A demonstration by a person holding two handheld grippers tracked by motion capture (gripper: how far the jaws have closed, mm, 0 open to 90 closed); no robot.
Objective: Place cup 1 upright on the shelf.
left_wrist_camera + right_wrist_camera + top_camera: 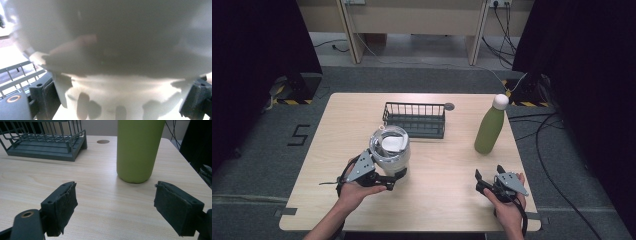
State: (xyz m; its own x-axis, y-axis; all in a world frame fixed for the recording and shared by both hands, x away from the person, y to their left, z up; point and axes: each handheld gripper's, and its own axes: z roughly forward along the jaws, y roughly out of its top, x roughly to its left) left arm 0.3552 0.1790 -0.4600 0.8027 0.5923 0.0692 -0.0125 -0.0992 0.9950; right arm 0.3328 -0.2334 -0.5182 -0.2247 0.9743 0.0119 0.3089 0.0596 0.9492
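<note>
1. Left gripper: seen low and left of centre in the high view, with its jaws set on either side of the lower body of a clear glass jar. In the left gripper view the jar sits between the two black jaws, pressed close on both sides. Judged clamped on the jar.
2. Right gripper: lower right of the high view, jaws spread wide with nothing between them. In the right gripper view it faces the green bottle, well short of it.
3. The jar stands on the wooden table, just in front of the dark wire basket.
4. The green bottle stands upright at right of centre, untouched.
5. Progress, as judged: jar secured and still outside the basket; transfer outstanding. Bottle not yet taken up.
</note>
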